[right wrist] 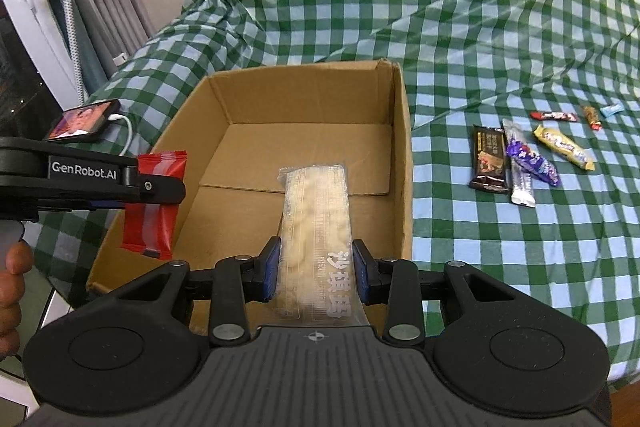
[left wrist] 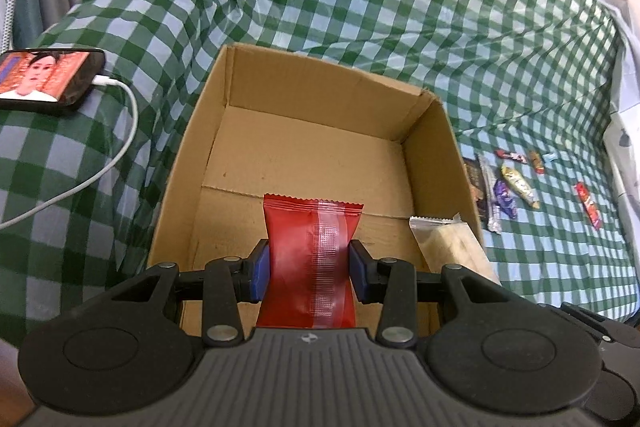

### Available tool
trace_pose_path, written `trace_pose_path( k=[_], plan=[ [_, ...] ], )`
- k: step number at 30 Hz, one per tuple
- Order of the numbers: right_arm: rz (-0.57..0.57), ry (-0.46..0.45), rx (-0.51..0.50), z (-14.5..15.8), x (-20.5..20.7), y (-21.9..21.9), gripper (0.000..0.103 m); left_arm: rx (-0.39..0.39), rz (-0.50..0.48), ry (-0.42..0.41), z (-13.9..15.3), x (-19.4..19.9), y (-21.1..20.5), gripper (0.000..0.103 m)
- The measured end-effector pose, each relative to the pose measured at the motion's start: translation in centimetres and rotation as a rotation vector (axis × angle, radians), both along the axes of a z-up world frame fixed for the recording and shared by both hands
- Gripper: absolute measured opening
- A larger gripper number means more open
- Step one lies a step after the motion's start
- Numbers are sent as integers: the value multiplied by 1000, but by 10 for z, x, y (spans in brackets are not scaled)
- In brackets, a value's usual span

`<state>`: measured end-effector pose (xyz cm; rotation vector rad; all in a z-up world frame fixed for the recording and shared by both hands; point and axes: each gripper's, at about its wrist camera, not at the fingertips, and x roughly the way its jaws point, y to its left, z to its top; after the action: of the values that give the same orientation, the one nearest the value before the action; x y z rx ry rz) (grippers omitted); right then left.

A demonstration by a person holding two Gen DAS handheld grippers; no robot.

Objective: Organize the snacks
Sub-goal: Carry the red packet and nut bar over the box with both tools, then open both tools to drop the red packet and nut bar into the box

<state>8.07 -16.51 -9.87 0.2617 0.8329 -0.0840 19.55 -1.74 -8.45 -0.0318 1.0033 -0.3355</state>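
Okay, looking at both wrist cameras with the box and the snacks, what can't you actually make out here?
- Near wall and front floor of the cardboard box: hidden in both views by the gripper bodies.
- Lower end of the red packet in the left hand-held gripper: cut off behind its body, left view.
- Loose snacks on the checked cloth: labels too small to read.
- Clear packet in the right hand-held gripper: only partly seen in the left view.
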Motion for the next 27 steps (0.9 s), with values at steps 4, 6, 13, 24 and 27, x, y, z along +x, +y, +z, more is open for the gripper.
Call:
trace_pose_path(
  k=[4,6,13,24,27],
  plan=[
    [-4,18,16,-12,16,-4,38,21,-4,23,-15,15,-7,45],
    [0,28,19,-18,24,-5,38,37,-3,23,-21,20,-10,45],
    [-1,49,17,-33,43,-11,38,72,14,25,-36,36,-14,45],
    [14,52,27,-33,56,-11,80,163,40,-83,-28,25,-10,103],
    [44,53,11,-28,41,-5,83,201,16,-49,-29,5,-8,103]
  ],
)
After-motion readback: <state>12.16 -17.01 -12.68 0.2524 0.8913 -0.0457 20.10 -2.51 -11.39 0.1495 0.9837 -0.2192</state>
